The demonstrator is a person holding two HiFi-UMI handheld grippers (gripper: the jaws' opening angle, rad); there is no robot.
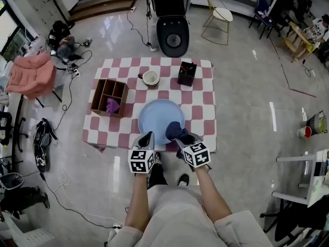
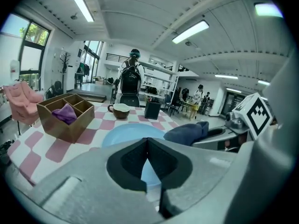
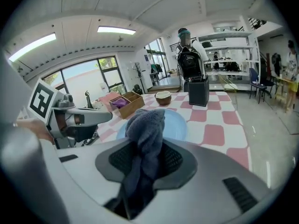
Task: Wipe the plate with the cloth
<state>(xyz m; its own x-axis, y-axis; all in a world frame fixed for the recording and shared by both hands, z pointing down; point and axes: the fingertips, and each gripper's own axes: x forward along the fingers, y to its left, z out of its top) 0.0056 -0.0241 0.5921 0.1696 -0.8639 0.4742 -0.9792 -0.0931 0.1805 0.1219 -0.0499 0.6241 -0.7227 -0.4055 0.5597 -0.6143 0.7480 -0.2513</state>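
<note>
1. A dark blue cloth is clamped between the jaws of the right gripper, low in the middle of the head view, over the lower right part of the plate.
2. The left gripper is held at the plate's lower left rim. Its jaws are closed together at the tips, with nothing seen between them.
3. The light blue plate is set on a pink-and-white checked table.
4. A wooden box holding a purple rag is seen left of the plate. A cup and a black holder are seen above it.
</note>
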